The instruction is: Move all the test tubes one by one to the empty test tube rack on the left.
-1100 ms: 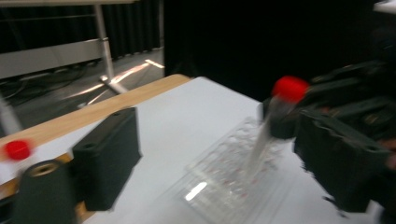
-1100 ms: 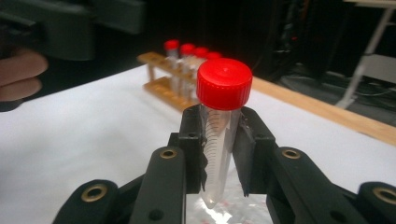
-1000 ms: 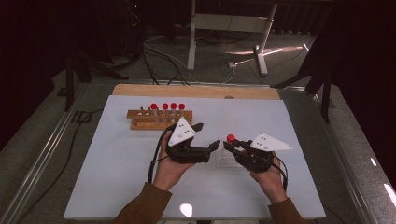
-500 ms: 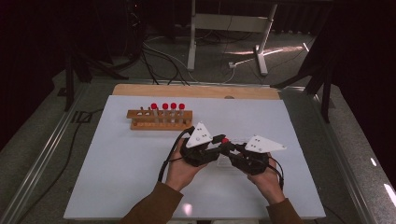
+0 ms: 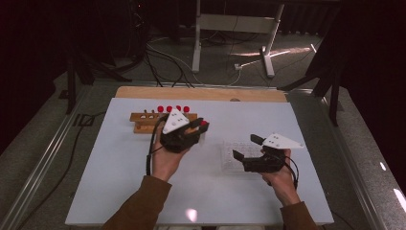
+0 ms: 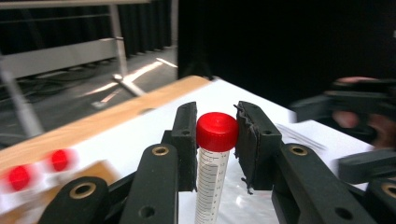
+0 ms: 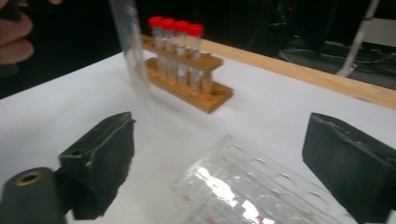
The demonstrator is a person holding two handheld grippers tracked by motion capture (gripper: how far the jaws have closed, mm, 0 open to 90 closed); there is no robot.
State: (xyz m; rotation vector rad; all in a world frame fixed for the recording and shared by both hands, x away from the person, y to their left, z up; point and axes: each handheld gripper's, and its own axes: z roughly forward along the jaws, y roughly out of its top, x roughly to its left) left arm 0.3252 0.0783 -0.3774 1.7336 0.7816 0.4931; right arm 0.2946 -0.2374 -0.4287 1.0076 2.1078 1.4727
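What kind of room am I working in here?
Probably a lab-style recording bench, not a working lab: a wooden tube rack with red-capped tubes on a white table, loose cables on the floor, black curtains behind. The left gripper holds a red-capped tube.

A lab: capped tubes in a wooden rack.

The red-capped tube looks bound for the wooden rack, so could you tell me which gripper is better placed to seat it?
Left. The left gripper holds the red-capped tube, close to the wooden rack; the right gripper is open, farther off.
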